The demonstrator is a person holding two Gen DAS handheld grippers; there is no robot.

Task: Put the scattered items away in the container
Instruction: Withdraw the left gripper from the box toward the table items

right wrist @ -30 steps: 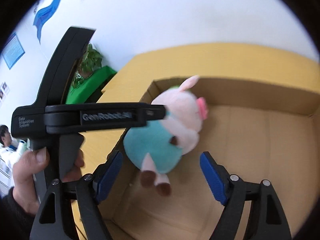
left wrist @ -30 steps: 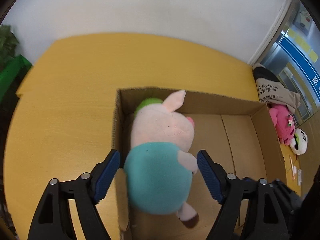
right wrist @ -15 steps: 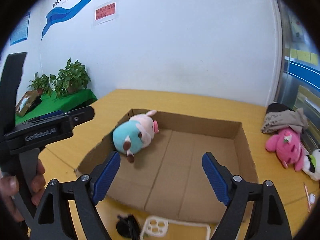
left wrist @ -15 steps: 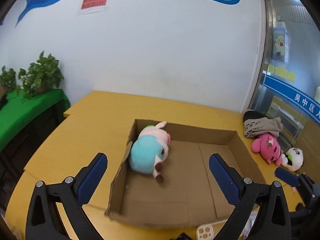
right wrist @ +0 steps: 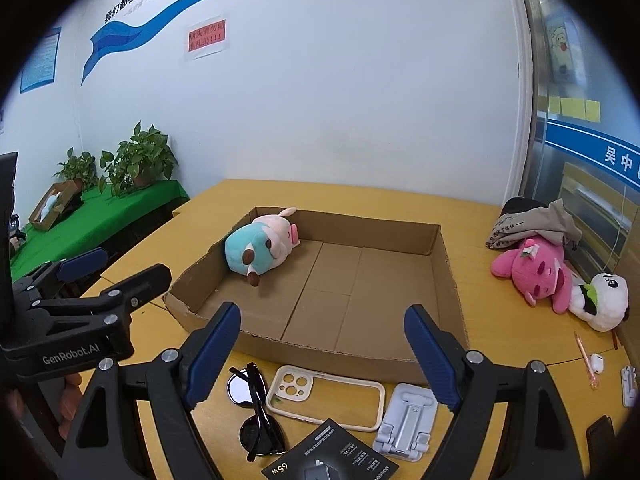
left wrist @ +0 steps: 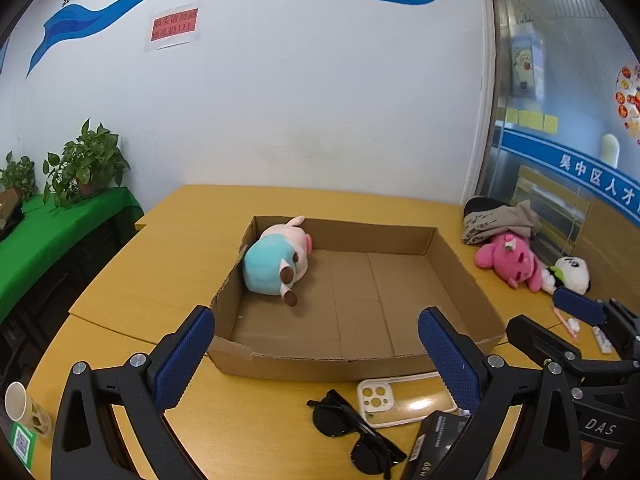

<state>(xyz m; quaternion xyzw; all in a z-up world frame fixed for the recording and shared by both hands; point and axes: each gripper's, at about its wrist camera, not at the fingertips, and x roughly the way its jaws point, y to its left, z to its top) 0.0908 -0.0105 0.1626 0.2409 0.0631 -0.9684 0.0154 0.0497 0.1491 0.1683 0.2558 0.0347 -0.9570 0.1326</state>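
A shallow cardboard box lies on the yellow table. A pink-and-teal pig plush lies in its far left corner. In front of the box lie black sunglasses, a clear phone case, a black 65W charger box and a grey phone stand. My left gripper and right gripper are both open and empty, held back above these items.
A pink plush, a panda plush and a folded bag lie at the table's right. A pen and small white items lie nearby. A paper cup stands at left. Plants sit on a green-covered side table.
Both grippers have pulled back and up from the box. The left gripper let go of the pig plush, which now lies in the box's far left corner.
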